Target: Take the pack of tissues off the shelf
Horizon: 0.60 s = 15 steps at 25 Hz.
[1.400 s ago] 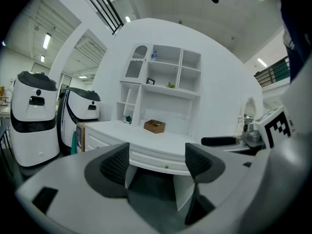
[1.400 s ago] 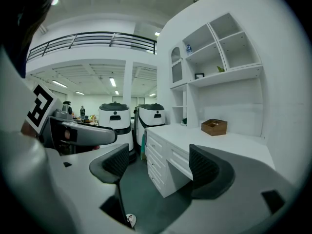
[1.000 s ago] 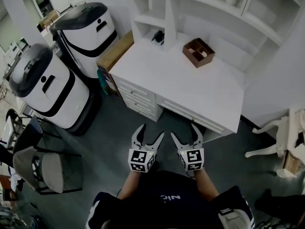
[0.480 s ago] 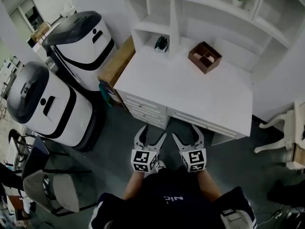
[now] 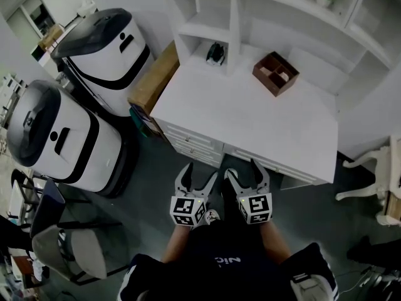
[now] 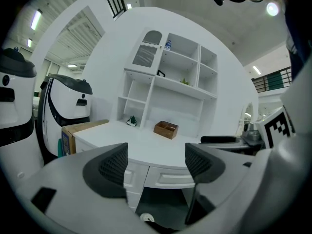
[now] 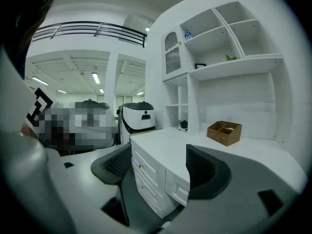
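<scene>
Left hand-held gripper [image 5: 200,172], right hand-held gripper [image 5: 242,168]: jaws apart, before white desk [image 5: 250,119].

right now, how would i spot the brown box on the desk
Start at the white desk backed by the white shelf unit. The brown box sits near the back of its top. Open, with compartments, it alone is brown there.

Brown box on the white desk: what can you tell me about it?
The brown box looks wooden, open on top, with inner dividers forming compartments. Something pale lies in one; what it is cannot be told. It stands flat on the white desk, toward the back below the shelves, turned askew to the desk's edge. Nothing else touches it.
</scene>
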Motion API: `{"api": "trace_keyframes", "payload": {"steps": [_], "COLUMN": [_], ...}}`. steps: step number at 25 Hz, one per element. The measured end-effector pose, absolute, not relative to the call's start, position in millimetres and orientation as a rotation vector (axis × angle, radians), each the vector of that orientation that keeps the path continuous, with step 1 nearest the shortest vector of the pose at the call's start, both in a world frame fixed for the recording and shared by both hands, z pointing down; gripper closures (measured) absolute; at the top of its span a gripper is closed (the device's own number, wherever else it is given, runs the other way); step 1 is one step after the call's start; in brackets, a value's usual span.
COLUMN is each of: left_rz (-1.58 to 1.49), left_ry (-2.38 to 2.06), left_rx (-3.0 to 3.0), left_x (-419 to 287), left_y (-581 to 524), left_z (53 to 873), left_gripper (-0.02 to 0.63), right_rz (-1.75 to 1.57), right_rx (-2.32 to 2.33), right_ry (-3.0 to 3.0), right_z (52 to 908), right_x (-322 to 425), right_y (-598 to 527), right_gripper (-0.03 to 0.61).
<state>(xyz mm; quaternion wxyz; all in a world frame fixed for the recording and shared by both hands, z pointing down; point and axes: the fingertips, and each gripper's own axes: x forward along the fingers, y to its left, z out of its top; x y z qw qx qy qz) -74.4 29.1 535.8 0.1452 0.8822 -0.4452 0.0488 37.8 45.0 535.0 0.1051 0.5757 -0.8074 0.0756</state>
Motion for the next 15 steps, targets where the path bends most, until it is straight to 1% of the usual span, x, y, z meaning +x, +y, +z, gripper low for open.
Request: {"api": "trace_keyframes", "payload": {"steps": [5,15], "left_rz": [0.162,0.153], "left_ry": [-1.345,-1.501], "left_rx": [2.501,2.448], "left_x": [-81.2,-79.4], "left_y": [-7.5,-142.9], "left_z": [542.7,518.5], "left_gripper": [0.261,0.261], "right_rz": [0.213,0.144], "right_rx": [1.644,1.510], "right_ry": [-2.412,-2.508], "right_z": [538.3,514.2], "right_x": [35.6,36.2], "right_y": [-6.4,-155.7], "right_gripper": [0.238,0.238]}}
